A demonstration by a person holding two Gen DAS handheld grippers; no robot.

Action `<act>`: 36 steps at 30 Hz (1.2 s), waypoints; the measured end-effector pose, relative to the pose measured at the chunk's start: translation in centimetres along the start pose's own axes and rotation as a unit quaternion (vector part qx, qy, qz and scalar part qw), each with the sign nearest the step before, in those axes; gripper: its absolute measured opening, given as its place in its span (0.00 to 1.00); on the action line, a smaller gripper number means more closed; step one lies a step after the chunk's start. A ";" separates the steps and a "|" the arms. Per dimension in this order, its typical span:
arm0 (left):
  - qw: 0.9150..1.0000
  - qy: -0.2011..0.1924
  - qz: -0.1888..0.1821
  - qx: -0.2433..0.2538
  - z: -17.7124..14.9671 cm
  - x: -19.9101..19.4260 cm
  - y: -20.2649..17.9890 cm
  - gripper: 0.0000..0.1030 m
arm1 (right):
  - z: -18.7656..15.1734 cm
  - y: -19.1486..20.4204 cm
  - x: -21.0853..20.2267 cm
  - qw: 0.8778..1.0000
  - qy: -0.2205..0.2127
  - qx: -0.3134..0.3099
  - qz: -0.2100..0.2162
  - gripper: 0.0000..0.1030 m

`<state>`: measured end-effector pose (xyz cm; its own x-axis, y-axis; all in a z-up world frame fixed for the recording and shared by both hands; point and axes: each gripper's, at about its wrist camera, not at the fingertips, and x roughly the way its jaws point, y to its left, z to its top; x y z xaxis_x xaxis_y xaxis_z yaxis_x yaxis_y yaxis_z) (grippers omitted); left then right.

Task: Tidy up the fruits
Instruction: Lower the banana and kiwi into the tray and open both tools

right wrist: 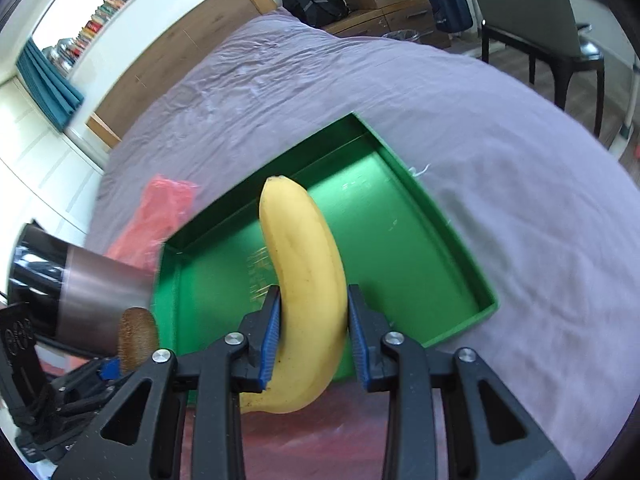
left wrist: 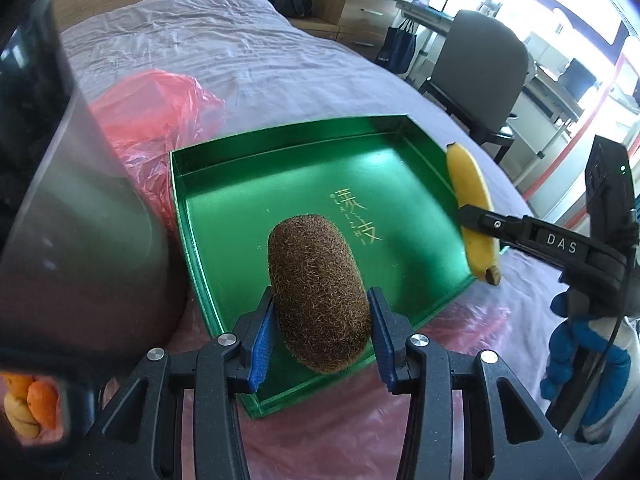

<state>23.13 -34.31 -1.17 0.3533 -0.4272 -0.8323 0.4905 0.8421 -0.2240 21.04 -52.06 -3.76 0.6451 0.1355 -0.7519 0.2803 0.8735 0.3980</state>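
Blue pads of the left gripper (left wrist: 322, 320) clamp a kiwi (left wrist: 318, 292) over the near part of a green tray (left wrist: 208, 216). The right gripper (right wrist: 314, 332) grips a banana (right wrist: 304, 280) above the tray's right side. The tray lies on a purple bed (left wrist: 240, 52), a red bag (left wrist: 160, 112) left of it.

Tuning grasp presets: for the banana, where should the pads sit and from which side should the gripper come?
Grip the banana at mid-body, pads on its two flat flanks, approaching across the curve, not at the tapered tip or stem. The right gripper holds it this way over the green tray: the middle is thickest, and each pad meets a broad side.
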 end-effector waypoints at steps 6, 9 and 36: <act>1.000 0.017 0.018 0.007 -0.1 2.8 0.2 0.37 | 1.1 -0.2 2.1 0.996 0.012 -0.058 -0.071 0.27; 0.999 0.025 0.022 0.010 -0.2 3.7 0.2 0.37 | 0.9 -0.6 2.9 0.993 0.018 -0.073 -0.092 0.27; 0.996 -0.044 0.053 0.055 -2.0 -4.8 -3.7 0.59 | -0.7 1.8 -4.6 0.991 -0.050 -0.089 -0.087 1.00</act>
<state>18.04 -34.73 2.69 0.4735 -0.3684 -0.8000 0.5291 0.8451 -0.0760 18.04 -50.78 0.04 0.6682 -0.0643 -0.7412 0.2693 0.9496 0.1604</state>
